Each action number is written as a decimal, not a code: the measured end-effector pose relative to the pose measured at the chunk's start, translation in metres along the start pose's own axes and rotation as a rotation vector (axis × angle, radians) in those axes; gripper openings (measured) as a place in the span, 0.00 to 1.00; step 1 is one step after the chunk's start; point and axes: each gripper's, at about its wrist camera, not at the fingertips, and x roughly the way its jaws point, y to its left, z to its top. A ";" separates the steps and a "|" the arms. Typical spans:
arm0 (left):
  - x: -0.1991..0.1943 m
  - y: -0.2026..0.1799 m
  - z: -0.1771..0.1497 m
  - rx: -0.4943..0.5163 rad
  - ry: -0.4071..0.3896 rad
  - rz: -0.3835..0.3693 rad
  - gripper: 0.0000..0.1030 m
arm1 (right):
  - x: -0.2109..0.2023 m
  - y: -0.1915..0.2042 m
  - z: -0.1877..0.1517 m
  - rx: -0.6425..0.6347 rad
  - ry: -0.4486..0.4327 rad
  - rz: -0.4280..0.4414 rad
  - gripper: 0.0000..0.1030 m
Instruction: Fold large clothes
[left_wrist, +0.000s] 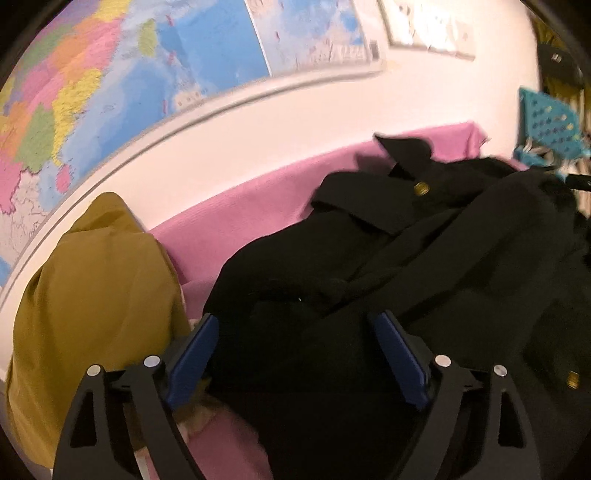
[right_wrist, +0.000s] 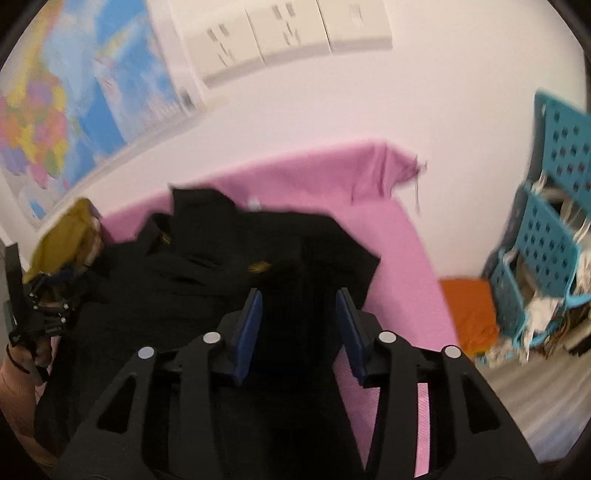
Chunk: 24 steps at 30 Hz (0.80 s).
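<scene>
A black coat (left_wrist: 388, 258) with gold buttons lies crumpled on a pink-covered table (left_wrist: 236, 225). My left gripper (left_wrist: 295, 321) is open, its blue pads wide apart over the coat's near left part, with black cloth between them. In the right wrist view the coat (right_wrist: 207, 258) fills the table's middle. My right gripper (right_wrist: 299, 299) is open above the coat's near right edge, with black cloth between its pads. The left gripper shows at the far left of that view (right_wrist: 26, 317).
A mustard-yellow garment (left_wrist: 92, 295) lies at the left end of the table against the wall. A map (left_wrist: 92, 92) hangs on the wall behind. A blue perforated rack (right_wrist: 546, 243) and an orange object (right_wrist: 472, 310) stand beyond the table's right edge (right_wrist: 432, 280).
</scene>
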 end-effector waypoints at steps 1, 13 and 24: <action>-0.006 0.001 -0.001 -0.002 -0.011 -0.010 0.87 | -0.012 0.006 0.000 -0.017 -0.032 0.025 0.41; -0.015 -0.009 -0.022 -0.029 0.027 -0.063 0.93 | 0.055 0.033 -0.014 -0.095 0.159 0.057 0.38; -0.076 0.021 -0.087 -0.183 0.047 -0.142 0.93 | -0.072 -0.001 -0.043 -0.032 0.032 0.171 0.77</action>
